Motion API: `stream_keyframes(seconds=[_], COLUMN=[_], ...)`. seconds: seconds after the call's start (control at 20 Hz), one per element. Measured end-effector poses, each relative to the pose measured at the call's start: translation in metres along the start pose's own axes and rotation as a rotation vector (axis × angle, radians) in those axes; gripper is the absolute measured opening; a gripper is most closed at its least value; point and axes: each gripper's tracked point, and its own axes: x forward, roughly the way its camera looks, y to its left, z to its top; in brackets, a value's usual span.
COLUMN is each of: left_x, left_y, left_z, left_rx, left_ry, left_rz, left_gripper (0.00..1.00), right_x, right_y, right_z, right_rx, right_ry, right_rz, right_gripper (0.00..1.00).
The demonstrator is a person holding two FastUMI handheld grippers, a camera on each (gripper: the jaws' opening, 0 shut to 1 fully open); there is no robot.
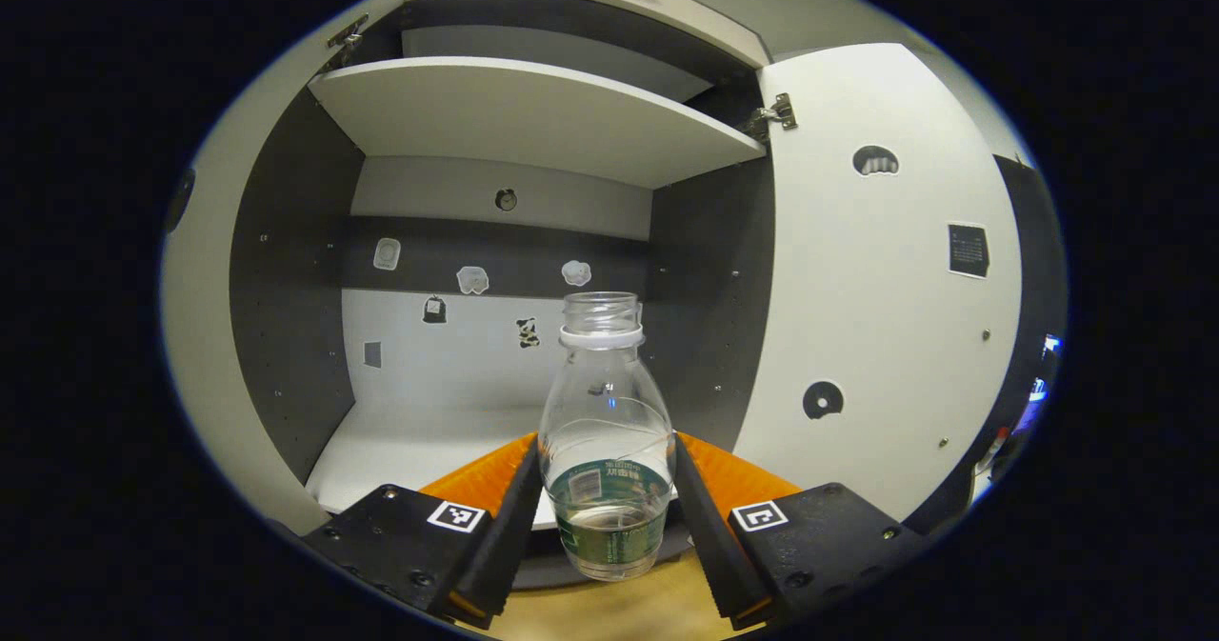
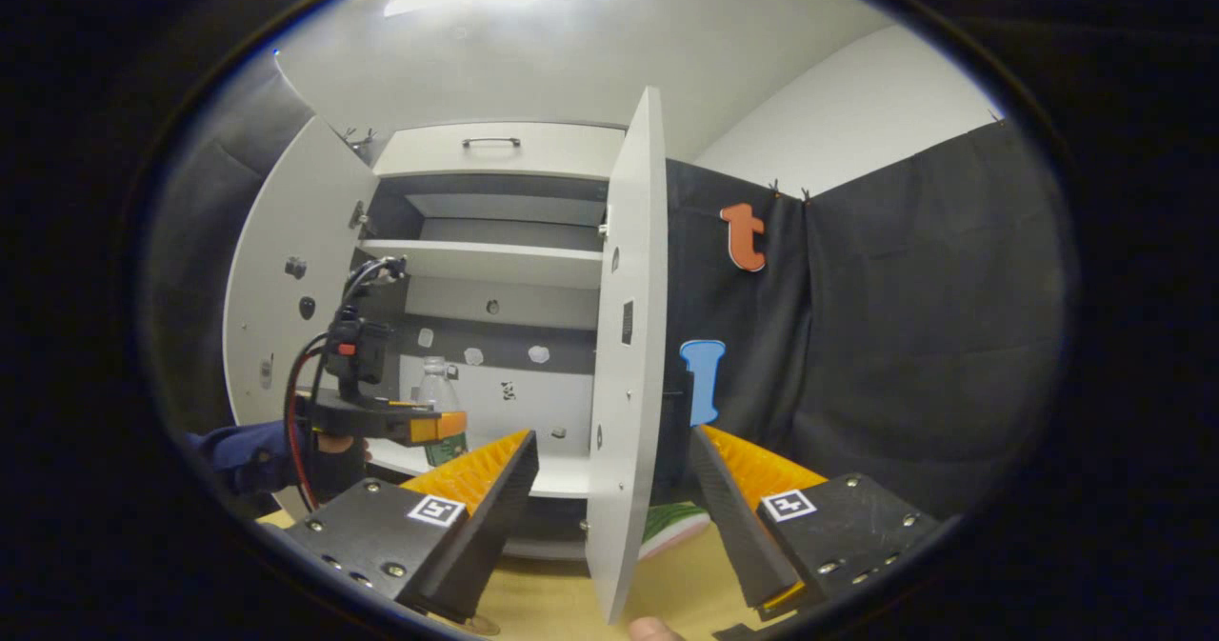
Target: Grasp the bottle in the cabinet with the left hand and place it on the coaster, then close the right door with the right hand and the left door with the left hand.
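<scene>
The left gripper (image 1: 607,508) has both fingers pressed on the lower body of the clear plastic bottle (image 1: 606,431), which stands upright between them at the front edge of the cabinet's lower shelf (image 1: 419,446), its open neck rising above the fingertips. It looks uncapped with a little liquid low down — so carry it level and slow to the coaster. I cannot tell where the coaster lies. The right gripper (image 2: 609,489) is spread wide, the edge of the right door (image 2: 624,336) standing between its fingers — well placed to push that door shut afterwards.
</scene>
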Motion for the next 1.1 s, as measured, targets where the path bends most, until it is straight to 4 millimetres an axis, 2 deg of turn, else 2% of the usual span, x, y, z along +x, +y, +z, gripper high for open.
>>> stream_keyframes(seconds=[0.15, 0.3, 0.65, 0.85, 1.1], left_x=[-0.02, -0.035, -0.058, -0.069, -0.079], left_y=[-0.004, -0.008, -0.008, -0.018, -0.022], left_z=[-0.019, -0.047, -0.139, -0.19, -0.241], left_rx=[0.01, -0.004, -0.027, -0.058, -0.067], left_ry=[0.007, 0.034, 0.146, 0.195, 0.27], left_rz=[-0.012, -0.026, -0.014, -0.044, -0.045], left_gripper=[0.8, 0.78, 0.8, 0.8, 0.8], right_x=[0.006, 0.008, 0.013, 0.013, 0.011], right_y=[0.0, -0.002, -0.009, -0.013, -0.018], right_z=[0.0, 0.0, 0.002, 0.0, 0.001], right_rx=[0.012, 0.008, -0.003, -0.006, -0.018], right_ry=[0.004, 0.004, 0.004, 0.009, 0.018], right_rz=[0.021, 0.03, 0.029, 0.016, -0.001], right_gripper=[0.97, 0.97, 0.98, 0.97, 0.97])
